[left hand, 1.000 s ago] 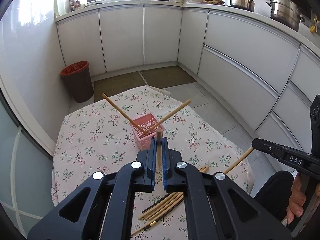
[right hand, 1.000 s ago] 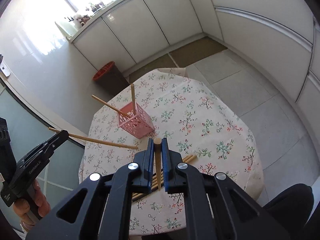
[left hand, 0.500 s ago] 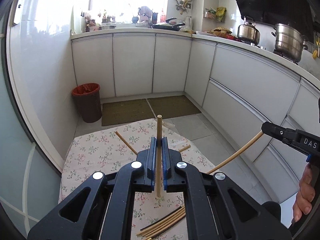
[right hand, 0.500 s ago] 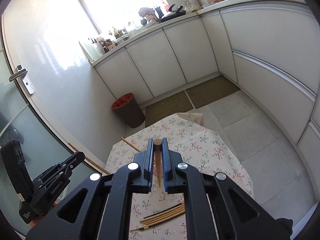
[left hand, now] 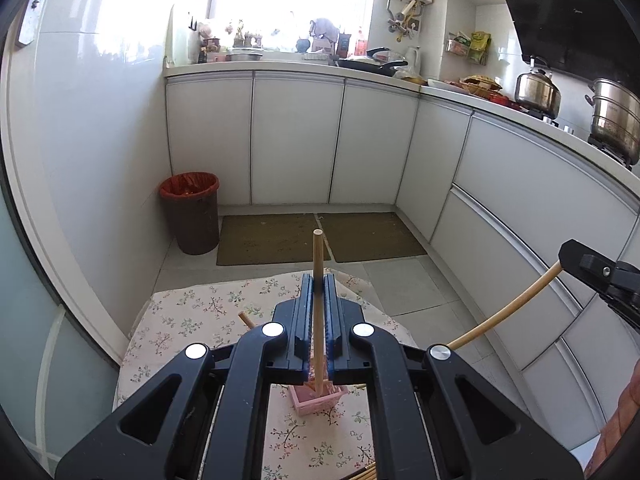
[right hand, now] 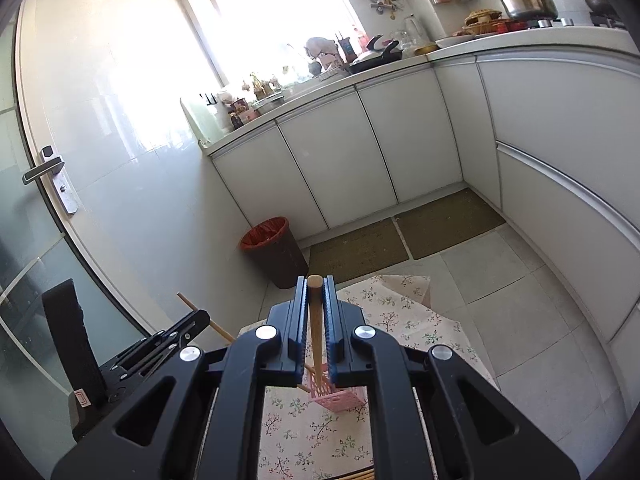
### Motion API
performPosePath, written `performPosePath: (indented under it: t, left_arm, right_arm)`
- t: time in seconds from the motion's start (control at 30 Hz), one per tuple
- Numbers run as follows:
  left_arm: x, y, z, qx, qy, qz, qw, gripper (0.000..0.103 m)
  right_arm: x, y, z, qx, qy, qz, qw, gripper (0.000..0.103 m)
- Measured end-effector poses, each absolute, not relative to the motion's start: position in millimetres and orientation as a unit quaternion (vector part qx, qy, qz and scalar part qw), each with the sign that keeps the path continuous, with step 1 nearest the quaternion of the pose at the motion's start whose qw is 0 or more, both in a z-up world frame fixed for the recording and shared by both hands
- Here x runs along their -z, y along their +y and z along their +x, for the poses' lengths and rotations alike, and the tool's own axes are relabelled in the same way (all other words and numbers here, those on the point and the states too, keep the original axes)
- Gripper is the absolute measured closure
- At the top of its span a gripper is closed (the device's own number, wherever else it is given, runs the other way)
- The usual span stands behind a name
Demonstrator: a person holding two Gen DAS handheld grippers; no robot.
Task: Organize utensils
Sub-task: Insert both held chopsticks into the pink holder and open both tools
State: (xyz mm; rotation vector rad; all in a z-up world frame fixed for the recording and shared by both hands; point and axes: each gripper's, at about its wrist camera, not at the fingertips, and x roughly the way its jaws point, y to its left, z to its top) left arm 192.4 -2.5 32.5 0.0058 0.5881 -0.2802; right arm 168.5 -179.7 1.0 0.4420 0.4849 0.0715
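Observation:
My left gripper (left hand: pixel 318 286) is shut on a wooden chopstick (left hand: pixel 318 264) held upright; its lower end reaches into the pink basket (left hand: pixel 318 399) below on the floral tablecloth (left hand: pixel 192 312). My right gripper (right hand: pixel 315 286) is shut on another wooden chopstick (right hand: pixel 316 328), whose lower end points into the pink basket (right hand: pixel 340 398). The right gripper shows at the right of the left wrist view (left hand: pixel 600 270) with its curved-looking chopstick (left hand: pixel 504 312). The left gripper shows at the left of the right wrist view (right hand: pixel 176 336).
More chopsticks (left hand: pixel 364 473) lie on the table's near edge. Another chopstick tip (left hand: pixel 246 319) sticks out left of the left fingers. A red-lined bin (left hand: pixel 191 212), floor mats (left hand: pixel 272 238) and white kitchen cabinets (left hand: pixel 296 136) lie beyond the table.
Both grippers have tilted up from looking down at the table to looking level across the kitchen. Both chopsticks now stand steeply with their lower ends at the pink basket.

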Motion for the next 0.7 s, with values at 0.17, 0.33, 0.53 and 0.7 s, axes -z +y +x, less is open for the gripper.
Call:
performPosePath:
  t: [0.17,0.33,0.53,0.7]
  left_arm:
    - [-12.7,1.8,212.6,0.133,0.304,-0.012,0.943,0.099]
    - [14.9,-1.2,228.3,0.129,0.334,-0.007,0.934,0.099]
    - [25.9,2.6,233.1,0.136,0.359,-0.012,0.923,0.086]
    - [13.1,18.7,230.5,0.133,0.341,-0.048,0.930,0.080]
  right_arm:
    - [13.3,-176.3,194.9,-0.035,0.256,0.209,0.943,0.095]
    - [29.1,-169.5,214.3,-0.034,0.270,0.201,0.941,0.095]
    - [38.1,-158.2,230.1,-0.037,0.276,0.190,0.942,0.095]
    - [39.5,-148.9,239.9,-0.031,0.273,0.172,0.946,0.095]
